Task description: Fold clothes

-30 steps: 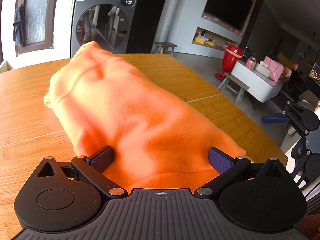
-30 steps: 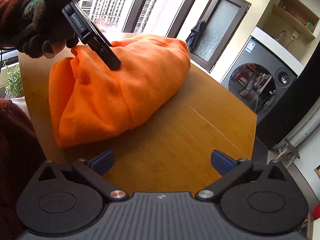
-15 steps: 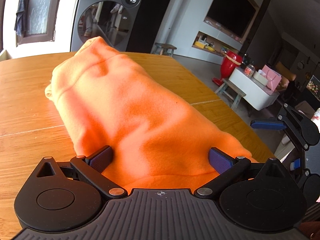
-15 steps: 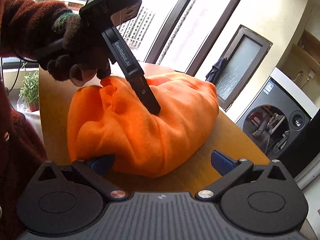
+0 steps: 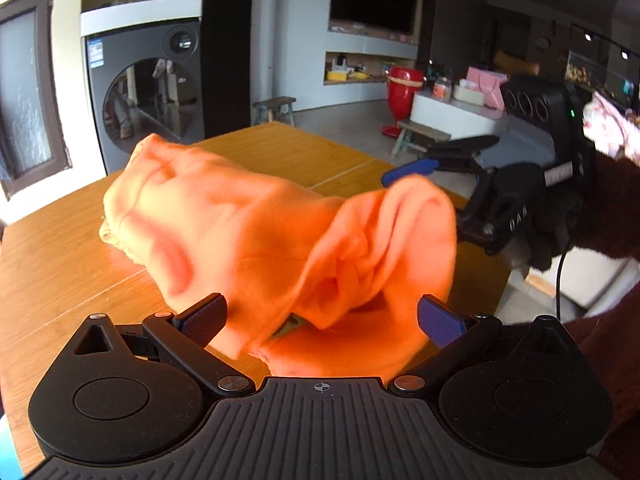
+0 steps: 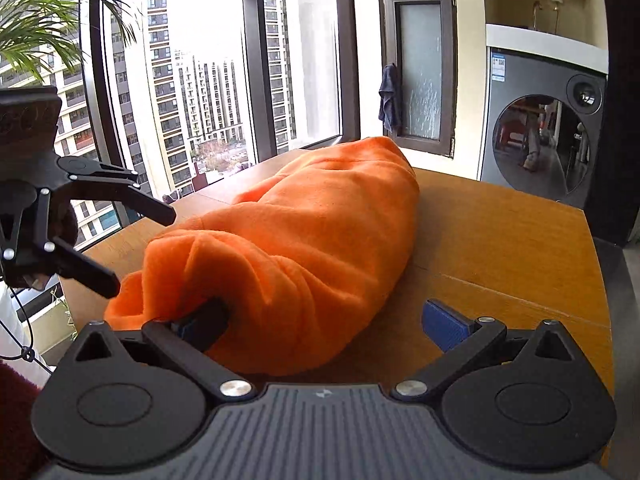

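An orange fleece garment [image 5: 240,220] lies rolled lengthwise on the wooden table [image 5: 60,264]. Its near end is bunched and lifted. My left gripper [image 5: 320,318] is open, with that near end between its blue pads, which do not press it. In the right wrist view the left gripper [image 6: 144,252] hovers open just left of the garment [image 6: 320,232]. My right gripper [image 6: 320,322] is also open; its left finger [image 6: 204,320] is tucked under a fold, while its right finger [image 6: 444,324] stands free over the table [image 6: 500,240]. The right gripper's upper finger [image 5: 412,168] shows above the raised fold.
A grey washing machine [image 6: 548,128] stands beyond the table's far edge. Tall windows [image 6: 200,80] and a plant [image 6: 36,24] are on the left. A stool [image 5: 276,108] and a white bench [image 5: 452,112] stand on the floor beyond. A dark sleeve [image 5: 612,208] holds the right gripper.
The left gripper has lifted off the garment and drawn back. The right gripper moved in to the near end, slid one finger under it, and the end is now bunched up.
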Available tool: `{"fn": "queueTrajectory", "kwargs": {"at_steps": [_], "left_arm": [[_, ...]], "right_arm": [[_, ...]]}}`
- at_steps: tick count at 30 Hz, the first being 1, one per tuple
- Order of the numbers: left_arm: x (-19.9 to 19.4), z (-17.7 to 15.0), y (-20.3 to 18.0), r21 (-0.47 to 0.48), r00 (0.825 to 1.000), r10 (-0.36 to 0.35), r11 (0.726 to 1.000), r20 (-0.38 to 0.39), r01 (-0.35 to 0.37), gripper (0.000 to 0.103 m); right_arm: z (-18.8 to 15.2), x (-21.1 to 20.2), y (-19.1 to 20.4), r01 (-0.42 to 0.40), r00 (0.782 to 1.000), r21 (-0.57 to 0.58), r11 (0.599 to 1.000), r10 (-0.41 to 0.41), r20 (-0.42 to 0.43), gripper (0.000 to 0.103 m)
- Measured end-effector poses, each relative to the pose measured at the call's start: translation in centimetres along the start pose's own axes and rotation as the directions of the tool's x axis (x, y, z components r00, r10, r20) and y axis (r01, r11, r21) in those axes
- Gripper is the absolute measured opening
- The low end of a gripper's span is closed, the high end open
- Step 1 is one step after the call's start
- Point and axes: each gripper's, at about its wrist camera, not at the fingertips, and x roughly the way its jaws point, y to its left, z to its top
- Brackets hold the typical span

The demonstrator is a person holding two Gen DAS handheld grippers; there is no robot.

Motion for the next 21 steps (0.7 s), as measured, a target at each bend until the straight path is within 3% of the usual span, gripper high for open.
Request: {"fn": "queueTrajectory", "kwargs": {"at_steps": [3, 6, 13, 21], "left_arm": [[1.1, 0.3, -2.5, 0.124, 0.999, 0.043, 0.991, -0.022, -0.040, 0.103], [1.3, 0.5, -3.3, 0.157, 0.999, 0.049, 0.987, -0.018, -0.045, 0.103], [0.8, 0.6, -5.2, 0.233, 0.998, 0.056, 0.971, 0.001, -0.055, 0.103], [4.5, 1.0, -5.5, 0.320, 0.985, 0.174, 0.934, -0.010, -0.162, 0.103]], "right_arm": [[0.0, 0.2, -0.2, 0.003, 1.000, 0.035, 0.999, -0.003, -0.013, 0.103], [-0.2, 0.3, 0.0, 0.026, 0.999, 0.063, 0.998, -0.024, -0.020, 0.103], [-1.2, 0.5, -2.3, 0.022, 0.999, 0.246, 0.969, -0.012, -0.045, 0.103], [-2.1, 0.5, -4.1, 0.009, 0.999, 0.372, 0.928, 0.009, -0.048, 0.103]]}}
